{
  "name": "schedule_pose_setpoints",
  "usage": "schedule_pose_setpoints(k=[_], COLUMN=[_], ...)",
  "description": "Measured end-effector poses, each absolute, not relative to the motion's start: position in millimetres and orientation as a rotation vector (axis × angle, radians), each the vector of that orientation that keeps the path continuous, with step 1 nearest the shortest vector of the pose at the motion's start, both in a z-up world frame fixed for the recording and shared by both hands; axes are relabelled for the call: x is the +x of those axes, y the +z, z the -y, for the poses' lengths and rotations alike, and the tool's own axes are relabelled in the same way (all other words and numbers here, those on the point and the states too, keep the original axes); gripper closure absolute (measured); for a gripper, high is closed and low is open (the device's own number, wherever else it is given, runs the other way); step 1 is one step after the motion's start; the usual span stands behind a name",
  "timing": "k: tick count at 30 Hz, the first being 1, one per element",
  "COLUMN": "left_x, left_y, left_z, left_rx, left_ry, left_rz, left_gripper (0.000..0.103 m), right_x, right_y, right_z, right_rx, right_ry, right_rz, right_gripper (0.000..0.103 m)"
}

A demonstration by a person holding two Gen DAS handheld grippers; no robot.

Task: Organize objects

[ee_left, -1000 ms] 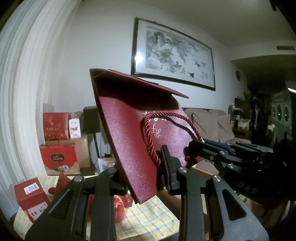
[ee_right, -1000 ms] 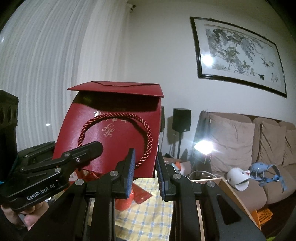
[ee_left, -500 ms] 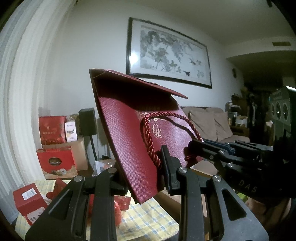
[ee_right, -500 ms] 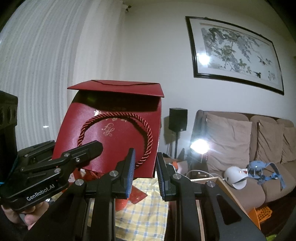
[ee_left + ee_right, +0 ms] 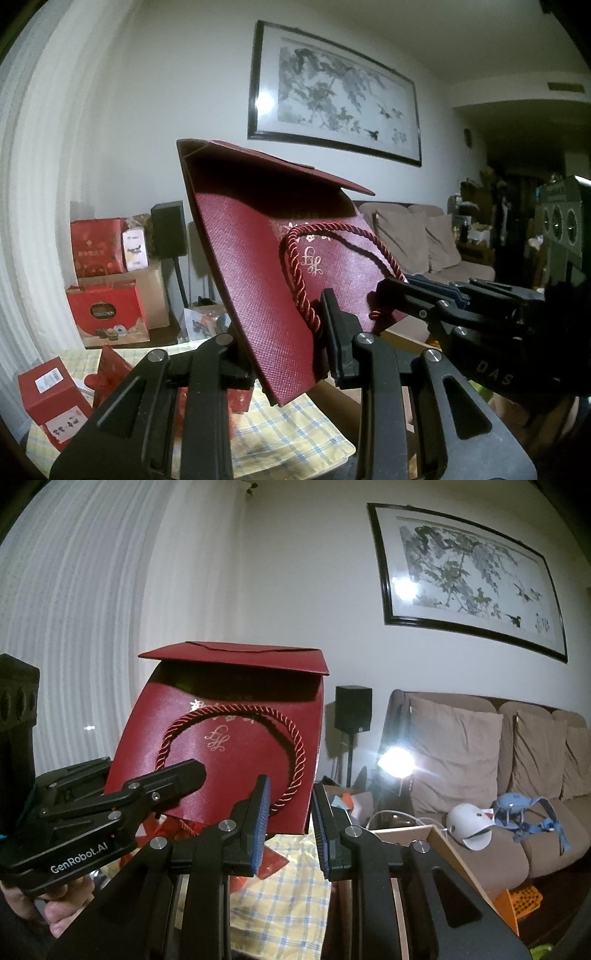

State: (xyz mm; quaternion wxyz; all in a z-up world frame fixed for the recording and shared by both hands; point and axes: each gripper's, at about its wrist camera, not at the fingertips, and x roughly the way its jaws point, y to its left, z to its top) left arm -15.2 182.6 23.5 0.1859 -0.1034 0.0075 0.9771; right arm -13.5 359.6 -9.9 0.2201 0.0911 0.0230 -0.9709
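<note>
Aloft, both tongs pinch a flattened dark-red textured paper gift bag (image 5: 258, 280): left tongs (image 5: 284, 350) one lower corner, right tongs (image 5: 288, 812) the other, nearly closed.

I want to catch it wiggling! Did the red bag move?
Yes, slightly: the red bag has shifted right, toward the black speaker behind it.

White lettering reading "GenRobot.AI" runs along the side of the left gripper (image 5: 177, 775). The letters "DAS" are embossed on the body of the right gripper (image 5: 391, 291). A dark round label on the red gift box (image 5: 107, 314) reads "COLLECTION". A gold cursive monogram on the red paper bag (image 5: 229, 738) cannot be made out.
</note>
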Motion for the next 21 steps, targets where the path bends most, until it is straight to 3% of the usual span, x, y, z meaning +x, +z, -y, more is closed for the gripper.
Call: schedule_pose_setpoints(k=[21], left_x=[-38], left_y=[24], left_z=[-203], left_rx=[-0.318], left_ry=[2.675], left_rz=[-0.039], left_gripper=[0.077], right_x=[-24], right_y=[-12], right_z=[-386], right_rx=[0.29], right_ry=[-2.727], right_rz=[-0.057], right_gripper=[0.081])
